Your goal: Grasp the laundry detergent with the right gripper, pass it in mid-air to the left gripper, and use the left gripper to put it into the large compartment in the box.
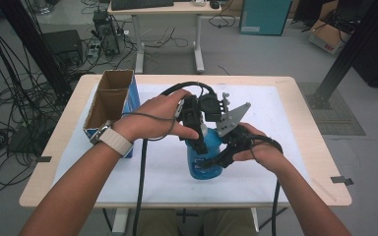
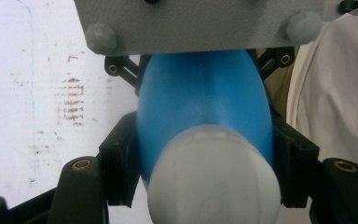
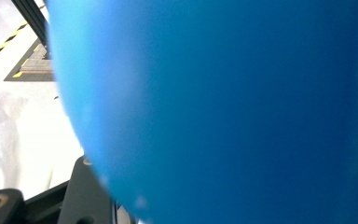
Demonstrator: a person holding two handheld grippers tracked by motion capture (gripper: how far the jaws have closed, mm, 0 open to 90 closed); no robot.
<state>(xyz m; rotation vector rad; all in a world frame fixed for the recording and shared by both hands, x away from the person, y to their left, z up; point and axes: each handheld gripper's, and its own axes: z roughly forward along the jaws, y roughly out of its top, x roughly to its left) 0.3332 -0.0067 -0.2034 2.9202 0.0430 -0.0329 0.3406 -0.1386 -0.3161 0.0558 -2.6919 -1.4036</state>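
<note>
**Both grippers clamped on the blue bottle**

Left gripper comes down from above onto the upper part of a blue bottle that stands on the white mat near the middle of the table. Its own view looks straight down the bottle: the whitish cap sits nearest the lens, and the black pads press against the blue shoulder from both sides, so the jaws are pinching the bottle just under the cap. The left hand grips the tool from the left, a pale strap on the wrist.

Right gripper reaches in from the right, lower down, with its grey three-cornered plate tilted up beside the other tool. Its black jaws lie against the bottle's belly, and its own view is so close that the blue wall is a blur, with one jaw just visible at the bottom left. The jaws are closed in on the body of the bottle. The right hand holds the tool close to the bottle.

Left of the hands, an open cardboard box with blue sides stands on the mat, well apart from the bottle. Black cables trail from both tools toward the near edge.
</note>
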